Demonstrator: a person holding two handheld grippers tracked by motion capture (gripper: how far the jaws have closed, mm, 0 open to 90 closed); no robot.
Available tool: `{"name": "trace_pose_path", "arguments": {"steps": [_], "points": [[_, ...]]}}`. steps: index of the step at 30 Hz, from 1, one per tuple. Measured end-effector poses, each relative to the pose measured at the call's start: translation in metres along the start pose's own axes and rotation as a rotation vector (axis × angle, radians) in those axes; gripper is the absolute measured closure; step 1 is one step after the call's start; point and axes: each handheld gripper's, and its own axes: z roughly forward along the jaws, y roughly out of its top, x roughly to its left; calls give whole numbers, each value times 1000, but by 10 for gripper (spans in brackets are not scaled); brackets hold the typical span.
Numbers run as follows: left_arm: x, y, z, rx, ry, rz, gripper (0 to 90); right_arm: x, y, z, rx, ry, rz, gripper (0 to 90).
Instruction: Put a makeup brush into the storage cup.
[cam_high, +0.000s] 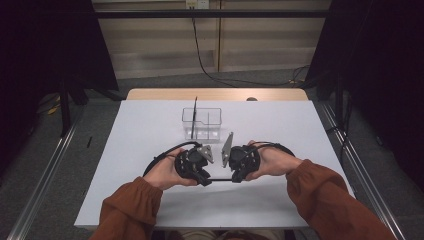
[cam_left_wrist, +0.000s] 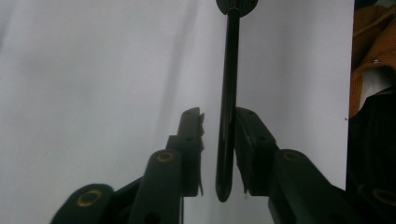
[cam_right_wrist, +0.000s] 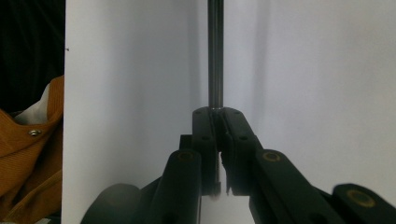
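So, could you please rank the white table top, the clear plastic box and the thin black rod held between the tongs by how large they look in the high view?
1. White table top, by far the largest.
2. Clear plastic box.
3. Thin black rod, the smallest; just a short stretch shows between the two tongs.

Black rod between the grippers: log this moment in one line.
right gripper: shut on black rod | left gripper: rod between jaws, gap at one pad | clear organizer: behind, one rod upright inside
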Motion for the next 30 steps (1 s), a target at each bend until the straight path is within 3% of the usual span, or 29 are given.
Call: {"name": "trace_pose_path", "arguments": {"steps": [10, 19, 24, 26, 30], "points": [[1, 1, 2, 5, -10, 35, 825, 0, -4, -1, -4, -11, 10, 841], [2, 0, 2, -7, -25, 29, 840, -4, -7, 0, -33, -16, 12, 826], [2, -1, 1, -18, -20, 15, 841, -5, -10, 0, -75, -7, 26, 761], [2, -2, 0, -21, -13, 11, 841, -5, -11, 0, -94, 2, 34, 686], [2, -4, 0, -36, -18, -6, 840, -6, -14, -1, -143, -3, 54, 620]]}}
